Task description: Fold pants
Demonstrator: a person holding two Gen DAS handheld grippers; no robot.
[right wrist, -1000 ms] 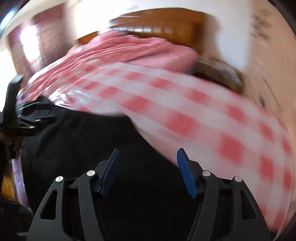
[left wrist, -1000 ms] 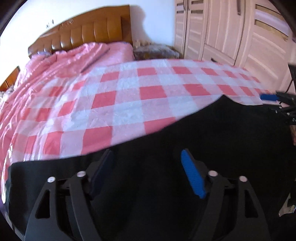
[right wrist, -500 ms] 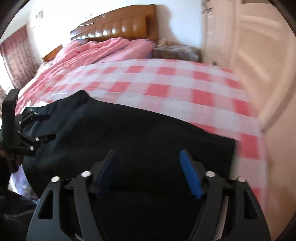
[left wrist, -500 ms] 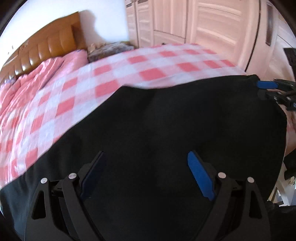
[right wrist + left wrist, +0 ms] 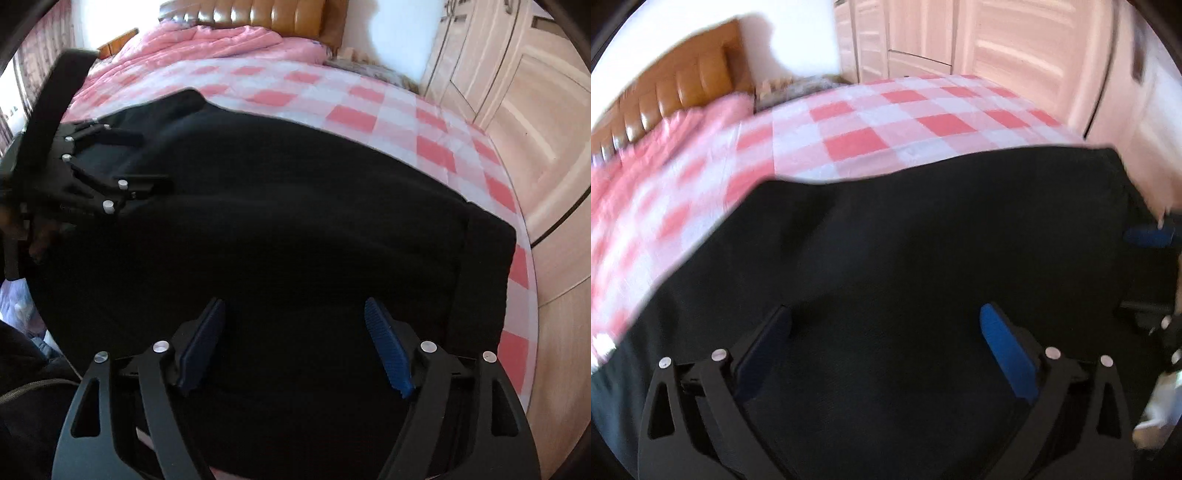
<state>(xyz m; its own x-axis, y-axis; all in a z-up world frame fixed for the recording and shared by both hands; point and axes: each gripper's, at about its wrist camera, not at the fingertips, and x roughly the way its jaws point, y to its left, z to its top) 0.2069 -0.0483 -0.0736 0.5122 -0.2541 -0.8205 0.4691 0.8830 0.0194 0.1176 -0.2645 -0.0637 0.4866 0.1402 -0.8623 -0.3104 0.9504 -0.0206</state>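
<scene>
Left tool (image 5: 884, 325): hovering low over black fabric pants (image 5: 923, 240), blue-padded fingers (image 5: 1004, 347) spread wide, nothing between them. Whether the tips are touching the cloth: cannot tell.

Right tool (image 5: 293, 325): likewise poised over the pants (image 5: 277, 206), ribbed blue pads (image 5: 388, 350) standing well apart, gripping nothing.

Pants: lying spread flat across the near part of the bed, covering most of the foreground in both views; a folded or layered edge showing at the right end in the right wrist view.

Left tool (image 5: 140, 162) also appearing at the far left of the right wrist view, resting at the pants' left end; the right tool's blue pad peeking in at the right edge of the left wrist view.

Beyond the pants: red-and-white checked bedsheet (image 5: 886, 122), then rumpled pink quilt (image 5: 207, 40), then padded brown wooden headboard (image 5: 273, 11). Pale wooden wardrobe doors (image 5: 960, 37) lining the right side. Left wrist view partly motion-blurred.
</scene>
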